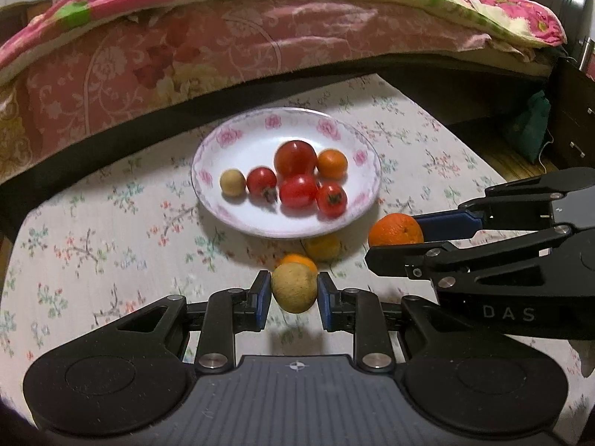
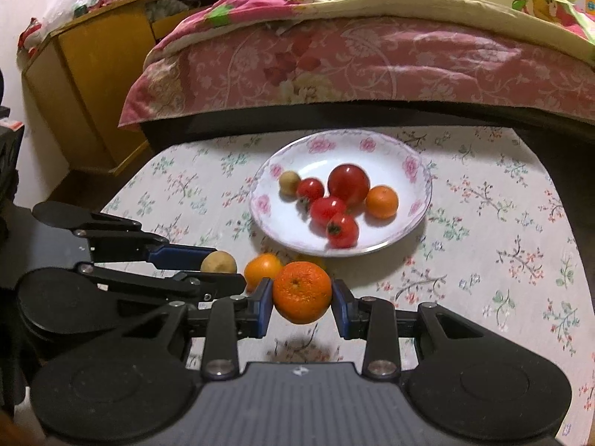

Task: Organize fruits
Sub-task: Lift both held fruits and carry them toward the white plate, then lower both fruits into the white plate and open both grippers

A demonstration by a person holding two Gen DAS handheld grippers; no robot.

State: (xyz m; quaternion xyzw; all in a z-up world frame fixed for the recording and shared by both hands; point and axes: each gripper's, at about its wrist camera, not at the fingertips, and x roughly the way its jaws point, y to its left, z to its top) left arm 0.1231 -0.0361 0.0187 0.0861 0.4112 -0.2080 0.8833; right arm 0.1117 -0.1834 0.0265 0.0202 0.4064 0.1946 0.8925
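A white plate with pink flowers (image 1: 238,137) (image 2: 409,171) sits on the floral table and holds several red tomatoes (image 1: 295,158) (image 2: 349,183), a small orange (image 1: 332,164) (image 2: 382,202) and a tan round fruit (image 1: 232,183) (image 2: 289,182). My left gripper (image 1: 293,295) (image 2: 219,264) is shut on a tan round fruit (image 1: 293,288) (image 2: 218,262) held above the table. My right gripper (image 2: 302,297) (image 1: 396,236) is shut on an orange (image 2: 302,291) (image 1: 396,230). Two more oranges (image 1: 323,247) (image 2: 262,269) lie on the table just before the plate.
A bed with a pink floral quilt (image 1: 186,48) (image 2: 372,59) borders the table's far side. A yellow wooden cabinet (image 2: 93,85) stands at the left. A dark drawer unit (image 1: 572,111) stands at the right. The floral tablecloth (image 1: 93,245) (image 2: 502,260) covers the table.
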